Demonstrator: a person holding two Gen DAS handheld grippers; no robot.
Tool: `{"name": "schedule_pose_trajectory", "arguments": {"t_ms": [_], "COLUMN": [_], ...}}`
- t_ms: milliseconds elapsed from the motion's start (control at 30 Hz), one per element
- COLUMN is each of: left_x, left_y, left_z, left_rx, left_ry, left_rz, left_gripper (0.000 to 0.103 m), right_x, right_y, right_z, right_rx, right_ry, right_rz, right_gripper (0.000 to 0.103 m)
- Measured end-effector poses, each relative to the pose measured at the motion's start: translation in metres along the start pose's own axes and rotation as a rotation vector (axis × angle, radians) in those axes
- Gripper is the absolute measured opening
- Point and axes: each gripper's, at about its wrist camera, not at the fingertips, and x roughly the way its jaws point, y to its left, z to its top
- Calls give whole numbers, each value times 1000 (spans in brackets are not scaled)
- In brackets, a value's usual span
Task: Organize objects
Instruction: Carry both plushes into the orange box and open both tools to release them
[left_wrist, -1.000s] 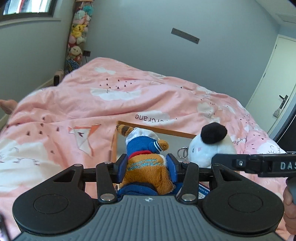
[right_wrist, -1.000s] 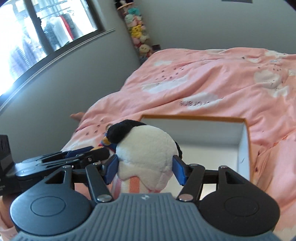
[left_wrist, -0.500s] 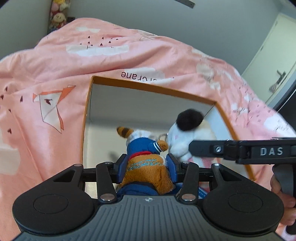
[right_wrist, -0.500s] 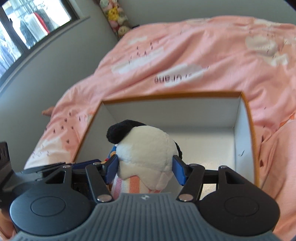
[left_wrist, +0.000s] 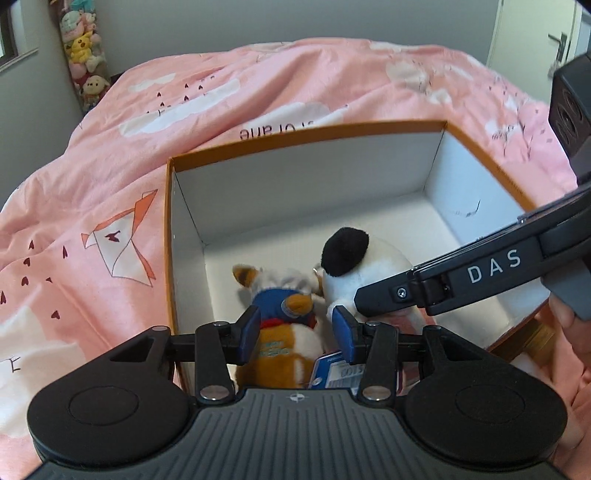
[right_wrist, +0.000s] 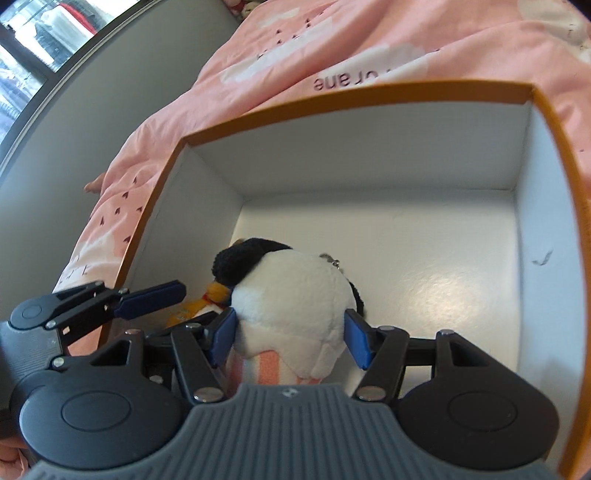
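A white box with an orange rim (left_wrist: 306, 136) lies open on the bed. My left gripper (left_wrist: 297, 328) hangs inside its near left corner around a brown plush animal in a blue shirt (left_wrist: 280, 306). The plush is blurred and tilted left, and a gap shows at the right pad, so the jaws stand loosely open about it. My right gripper (right_wrist: 290, 336) is shut on a white plush with a black ear (right_wrist: 291, 291), low inside the same box (right_wrist: 332, 99). In the left wrist view that white plush (left_wrist: 369, 258) sits beside the brown one, under the right gripper's finger (left_wrist: 406, 291).
A pink quilt with white clouds (left_wrist: 258, 85) surrounds the box. A tall column of plush toys (left_wrist: 83, 55) stands in the far left corner. A door (left_wrist: 535, 33) is at the far right, a window (right_wrist: 44, 33) to the left. A hand (left_wrist: 569, 332) holds the right gripper.
Both grippers came down from above the quilt into the box with their toys. The brown plush has slumped and tilted between the left jaws.
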Motion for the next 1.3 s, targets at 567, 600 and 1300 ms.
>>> {"name": "schedule_pose_trajectory", "arguments": {"t_ms": [567,600,1300], "left_x": [-47,-47,-53], "left_y": [56,56,70], "left_z": [-14,-14,-24], "left_rx": [-258,-258,-321], "left_ry": [-116,-118,-145], "left_rz": [-120,-118,-97], "left_gripper": [56,56,60], "right_x": [15,17,35], "right_y": [44,45,26], "right_z": [8,9,11], "right_rx": [-278,-285,-172], "right_ry": [62,71,173], "right_rz": [42,32,-26], "right_gripper": [63,63,68]}}
